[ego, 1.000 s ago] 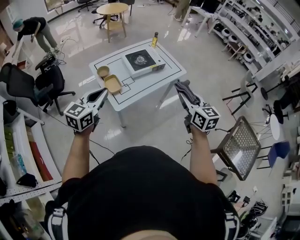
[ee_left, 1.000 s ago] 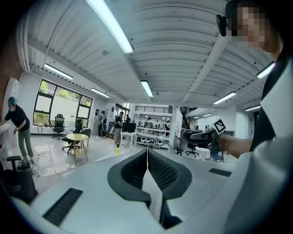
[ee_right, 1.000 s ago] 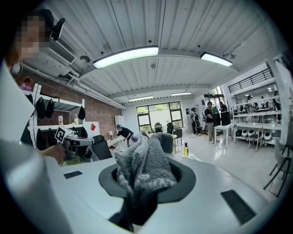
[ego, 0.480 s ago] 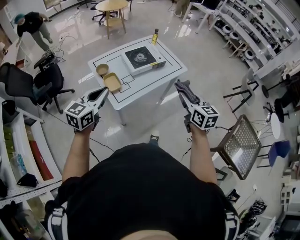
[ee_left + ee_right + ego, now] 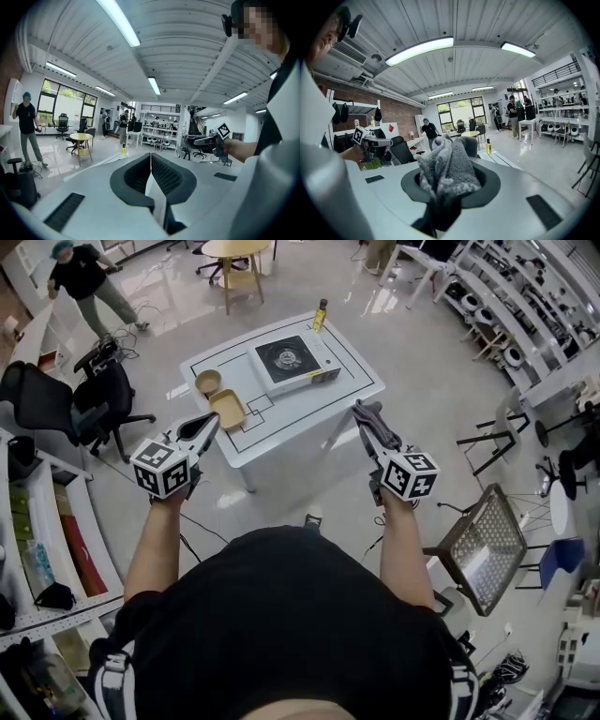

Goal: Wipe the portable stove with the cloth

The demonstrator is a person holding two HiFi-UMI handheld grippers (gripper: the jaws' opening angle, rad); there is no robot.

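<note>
Cloth of grey, fluffy fabric (image 5: pixel 446 171) is clamped between the jaws of the right gripper (image 5: pixel 364 418), bunched up and bulging out above them, as seen in the right gripper view. The left gripper (image 5: pixel 150 161) is closed with its two dark ribbed pads pressed together and nothing between them. Both grippers are held out in the air in front of the person, well apart from each other and short of the white rectangular table marked with black lines (image 5: pixel 319 413), which is seen beyond them in the head view. The portable stove with a black top and pale body (image 5: pixel 289 359) is set on the far half of that table, well apart from the cloth and untouched by either gripper. A small yellow bottle with a dark cap (image 5: pixel 321 315) stands upright at the far edge of the table, just beyond the stove. A round tan bowl (image 5: pixel 207 382) and a rectangular tan dish (image 5: pixel 226 408) lie on the left part of the table, near each other. A black office chair (image 5: pixel 56 409) is seen on the left, a metal mesh chair (image 5: pixel 483 545) on the near right, and a round wooden table (image 5: pixel 234 249) far off. A person in dark clothes (image 5: pixel 89 282) stands at the far left.
</note>
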